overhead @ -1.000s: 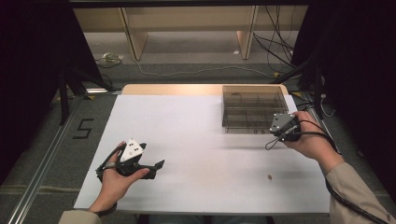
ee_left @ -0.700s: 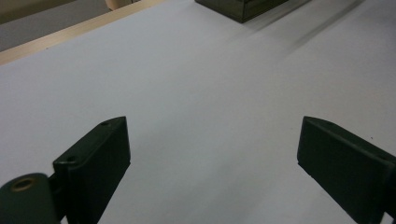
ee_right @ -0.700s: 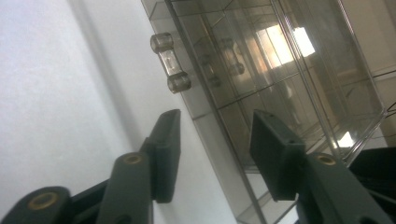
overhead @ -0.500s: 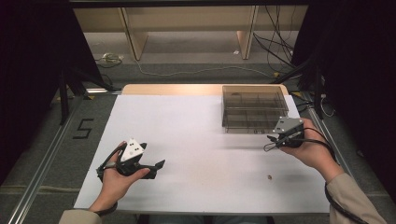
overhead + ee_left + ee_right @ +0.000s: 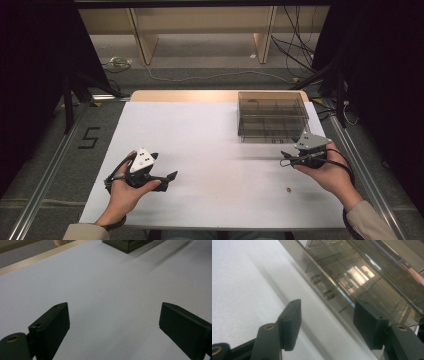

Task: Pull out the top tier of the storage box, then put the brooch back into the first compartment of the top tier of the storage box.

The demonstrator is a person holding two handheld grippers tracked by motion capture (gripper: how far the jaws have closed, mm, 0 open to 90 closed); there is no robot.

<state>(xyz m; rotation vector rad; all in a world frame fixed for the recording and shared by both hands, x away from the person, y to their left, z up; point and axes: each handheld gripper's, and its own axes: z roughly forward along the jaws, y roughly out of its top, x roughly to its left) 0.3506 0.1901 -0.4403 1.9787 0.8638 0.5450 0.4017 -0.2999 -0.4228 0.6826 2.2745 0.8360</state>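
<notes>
White paper covers the table (image 5: pixel 210 140). Nearest, the left gripper (image 5: pixel 169 176) rests low by the front edge, its jaws apart with nothing between them. A tiny brown speck (image 5: pixel 288 189) lies on the paper near the right hand. Farther back, the right gripper (image 5: pixel 285 156) has just been opening its jaws, and they stand wide and bare. It sits just in front of the clear plastic box (image 5: pixel 272 116) with little compartments. I think it is between steps. Next it probably must reach something to pick up.
</notes>
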